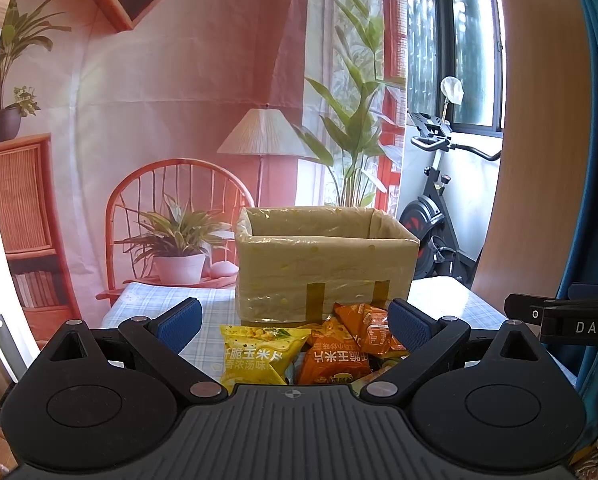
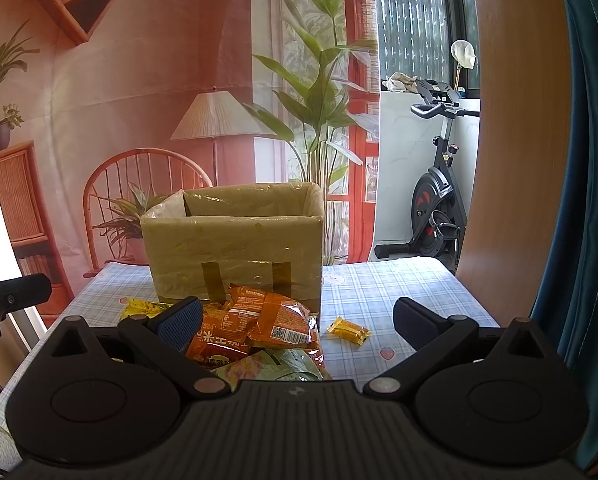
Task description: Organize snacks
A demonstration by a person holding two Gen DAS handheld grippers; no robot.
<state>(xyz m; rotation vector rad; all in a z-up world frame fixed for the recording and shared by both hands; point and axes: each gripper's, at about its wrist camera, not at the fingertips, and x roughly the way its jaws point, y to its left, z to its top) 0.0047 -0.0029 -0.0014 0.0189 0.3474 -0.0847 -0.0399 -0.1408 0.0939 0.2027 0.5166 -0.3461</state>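
Between the spread blue-padded fingers of the left gripper [image 1: 293, 320], which grips nothing, lie a yellow corn-chip packet [image 1: 259, 354] and orange foil snack packets [image 1: 339, 348] on the blue-checked tablecloth [image 2: 379, 288]. Likewise released, the right gripper [image 2: 297, 322] frames the same heap (a small yellow wrapped candy [image 2: 349, 330] lies apart). Just behind stands the open plastic-lined cardboard box [image 2: 235, 244].
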